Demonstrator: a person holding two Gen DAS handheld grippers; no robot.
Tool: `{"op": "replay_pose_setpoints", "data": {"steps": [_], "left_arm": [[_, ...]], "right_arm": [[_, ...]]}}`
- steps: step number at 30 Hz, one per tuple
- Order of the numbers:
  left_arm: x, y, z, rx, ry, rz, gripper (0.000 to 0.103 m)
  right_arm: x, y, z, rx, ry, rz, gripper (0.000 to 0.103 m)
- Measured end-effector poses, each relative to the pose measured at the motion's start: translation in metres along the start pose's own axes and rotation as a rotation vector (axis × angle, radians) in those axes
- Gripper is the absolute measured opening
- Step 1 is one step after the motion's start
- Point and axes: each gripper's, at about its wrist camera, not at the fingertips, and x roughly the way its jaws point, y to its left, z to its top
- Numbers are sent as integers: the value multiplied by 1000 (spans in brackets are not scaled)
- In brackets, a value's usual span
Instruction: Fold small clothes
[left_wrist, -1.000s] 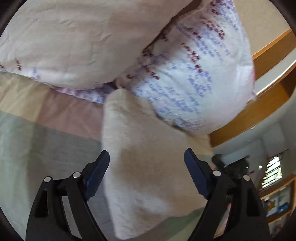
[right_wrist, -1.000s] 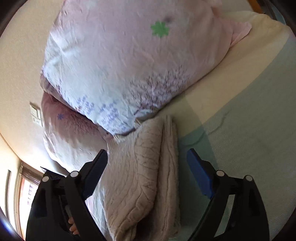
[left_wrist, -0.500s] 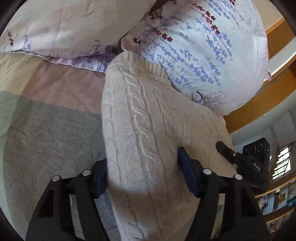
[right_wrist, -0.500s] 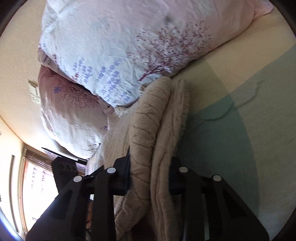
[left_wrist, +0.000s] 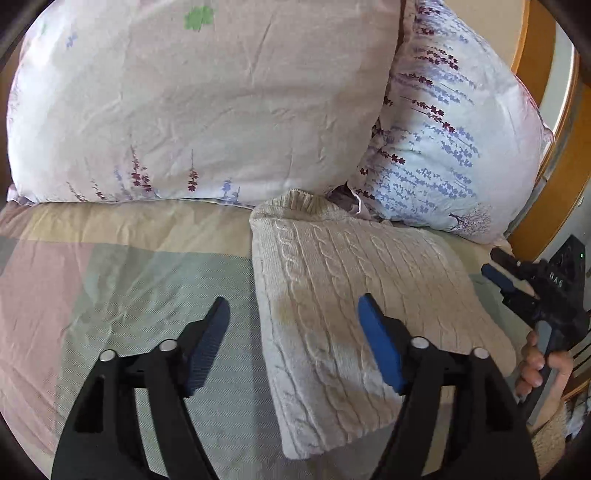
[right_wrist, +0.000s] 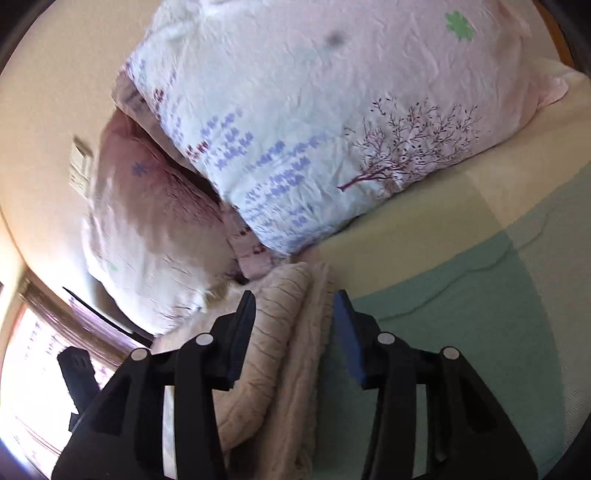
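A folded cream cable-knit sweater (left_wrist: 354, 288) lies on the bed against the pillows. My left gripper (left_wrist: 293, 325) is open and hangs above the sweater's left edge, holding nothing. The right gripper (left_wrist: 517, 280) shows at the sweater's right side in the left wrist view, held by a hand. In the right wrist view the sweater (right_wrist: 280, 354) lies edge-on as stacked folds between the fingers of my right gripper (right_wrist: 295, 325). Those jaws stand a little apart around the folded edge and do not look clamped on it.
Two floral pillows (left_wrist: 207, 110) (left_wrist: 450, 147) lean at the head of the bed. The pastel checked bedsheet (left_wrist: 122, 280) spreads to the left. A wooden headboard (left_wrist: 532, 48) stands at the right. The right wrist view shows a wall switch (right_wrist: 79, 166) and a window (right_wrist: 33, 369).
Both grippers were closed on the sweater half a second ago. Now both have opened and drawn back, and the sweater lies flat on the bed by the pillows.
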Motion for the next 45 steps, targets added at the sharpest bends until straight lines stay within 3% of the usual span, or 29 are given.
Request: {"op": "replay_pose_setpoints", "data": {"steps": [3, 4, 5, 6, 10, 12, 14, 15, 16, 18, 20, 23, 27, 31, 34, 38, 45], "left_arm": [[-20, -11, -26, 45, -19, 23, 84], [-24, -13, -34, 45, -18, 35, 91], [-27, -15, -41, 40, -22, 49, 99], [-30, -15, -49, 36, -22, 63, 101], [-19, -28, -65, 47, 13, 75, 102], [-17, -30, -71, 44, 23, 83, 102], [-10, -32, -76, 46, 67, 79, 102], [-6, -33, -78, 52, 89, 82, 102], [0, -34, -80, 60, 115, 98, 102], [5, -38, -81, 90, 147, 159, 102], [5, -43, -80, 123, 138, 217, 102], [11, -47, -83, 149, 168, 231, 102], [12, -39, -80, 120, 173, 238, 102], [11, -37, -80, 116, 170, 248, 102], [11, -37, -81, 114, 170, 246, 102], [11, -36, -81, 112, 170, 243, 102], [9, -32, -80, 87, 167, 259, 102]], "right_arm": [[25, 15, -2, -62, 71, -5, 44], [36, 22, -4, -98, 92, -26, 39], [39, 18, -1, -132, 114, -59, 29], [42, 19, -4, -163, 114, -116, 8], [29, -2, 3, -85, 21, -165, 6], [26, -6, 3, -89, 28, -198, 7], [15, 1, 0, -103, 31, -228, 13], [3, 9, -3, -122, 18, -270, 27], [-11, 19, -8, -153, -2, -315, 55], [-42, 42, -23, -248, -29, -313, 91], [-74, 58, -49, -336, -45, -378, 101], [-85, 74, -89, -467, -57, -501, 101], [-81, 57, -121, -406, 65, -451, 101], [-51, 62, -139, -414, 103, -512, 101], [-42, 74, -149, -490, 132, -568, 101], [-33, 67, -153, -461, 199, -662, 101], [-28, 67, -153, -470, 212, -687, 101]]}}
